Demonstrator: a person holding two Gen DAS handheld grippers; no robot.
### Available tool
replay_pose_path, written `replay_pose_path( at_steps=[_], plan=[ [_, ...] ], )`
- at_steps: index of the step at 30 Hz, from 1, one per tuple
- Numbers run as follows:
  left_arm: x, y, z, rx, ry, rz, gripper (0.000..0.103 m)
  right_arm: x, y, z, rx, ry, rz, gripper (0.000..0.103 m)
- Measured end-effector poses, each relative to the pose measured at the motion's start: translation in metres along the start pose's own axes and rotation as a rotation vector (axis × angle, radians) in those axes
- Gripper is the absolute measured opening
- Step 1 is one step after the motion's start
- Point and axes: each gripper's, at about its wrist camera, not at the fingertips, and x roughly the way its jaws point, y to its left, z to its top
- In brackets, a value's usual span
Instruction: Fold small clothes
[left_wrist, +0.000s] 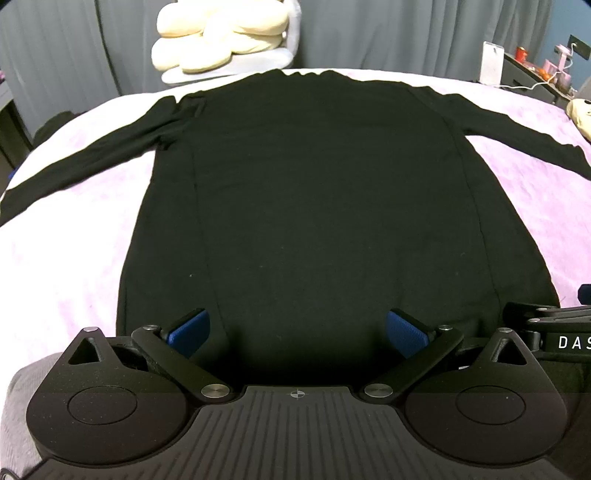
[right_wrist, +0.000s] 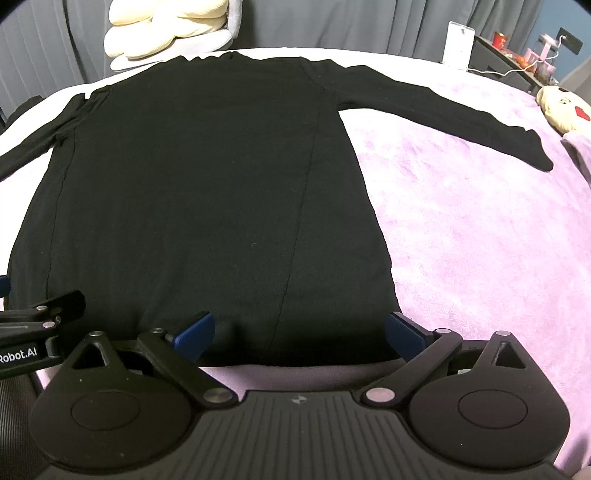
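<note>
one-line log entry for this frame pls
stage: pre-fold | black shirt: flat on purple blanket, sleeves out | left gripper: open at hem | right gripper: open at hem

Cream cushions (left_wrist: 221, 35) by grey curtain (left_wrist: 388, 33); lilac blanket (right_wrist: 480, 240); face plushie (right_wrist: 563, 107) at rt edge.

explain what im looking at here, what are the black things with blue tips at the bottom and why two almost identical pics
Those are two handheld grippers, one in each of a person's hands, each carrying a wide-angle camera that looks forward along its fingers. One picture comes from the left gripper, the other from the right gripper. The blue tips are finger pads. Both grippers are open and hold nothing. Ahead lies a black long-sleeved top, spread flat with sleeves out on a purple blanket, ready for folding. Cream cushions sit beyond it.
</note>
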Motion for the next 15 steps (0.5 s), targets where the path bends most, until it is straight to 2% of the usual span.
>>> replay_pose_path(
  at_steps=[15],
  plan=[
    [0.0028, -0.0046, -0.0009, 0.008, 0.003, -0.001, 0.103, 0.0005, -0.0022, 0.0011, 0.004, -0.001, 0.002, 0.099]
  ],
)
